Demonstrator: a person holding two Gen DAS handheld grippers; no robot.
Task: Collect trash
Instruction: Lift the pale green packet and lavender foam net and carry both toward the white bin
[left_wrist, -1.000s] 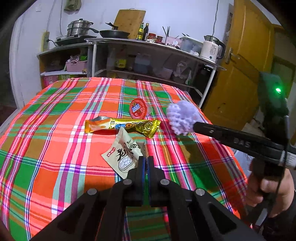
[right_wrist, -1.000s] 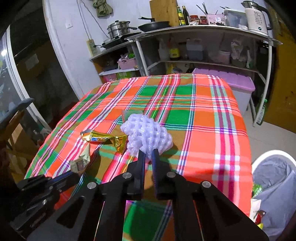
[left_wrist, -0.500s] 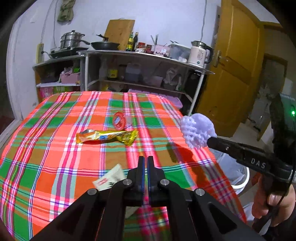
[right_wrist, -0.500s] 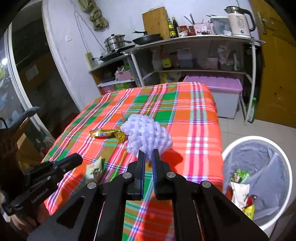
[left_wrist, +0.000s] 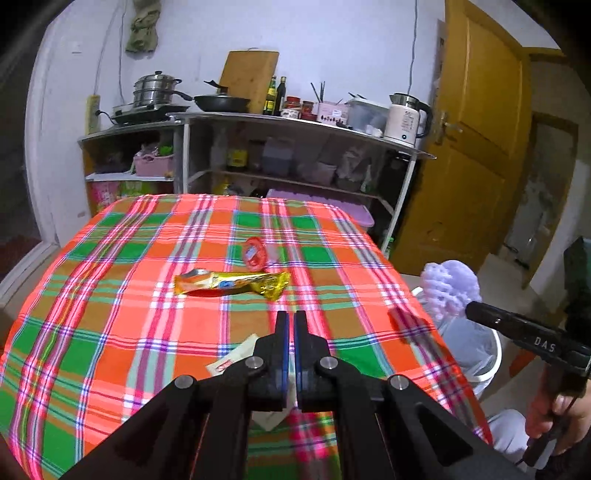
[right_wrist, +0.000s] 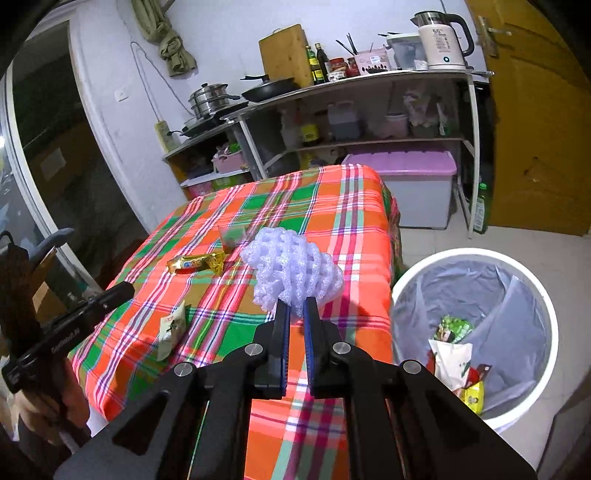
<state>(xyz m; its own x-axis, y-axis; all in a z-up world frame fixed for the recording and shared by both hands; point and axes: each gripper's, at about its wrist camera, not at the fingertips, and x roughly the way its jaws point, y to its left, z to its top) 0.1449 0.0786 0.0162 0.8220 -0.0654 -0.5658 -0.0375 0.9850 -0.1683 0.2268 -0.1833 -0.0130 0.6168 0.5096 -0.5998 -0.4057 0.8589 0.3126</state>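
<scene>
My right gripper (right_wrist: 295, 306) is shut on a lilac foam fruit net (right_wrist: 291, 271), held in the air over the table's right edge, left of the white bin (right_wrist: 546, 306). The net also shows in the left wrist view (left_wrist: 450, 288). My left gripper (left_wrist: 291, 317) is shut and empty above the plaid table (left_wrist: 110, 295). A gold snack wrapper (left_wrist: 229, 282), a red-lidded cup (left_wrist: 255, 251) and a white sachet (left_wrist: 236, 360) lie on the cloth. The sachet is partly hidden by my left fingers.
The bin is lined with a grey bag and holds several wrappers (right_wrist: 454, 354). It stands on the floor by the table's right side. A metal shelf unit (left_wrist: 295, 122) with cookware stands behind the table. A yellow door (left_wrist: 476, 129) is to the right.
Both grippers have pulled back and up from the table. The right gripper has carried the foam net rightward, off the table toward the bin. The left gripper stays shut.
</scene>
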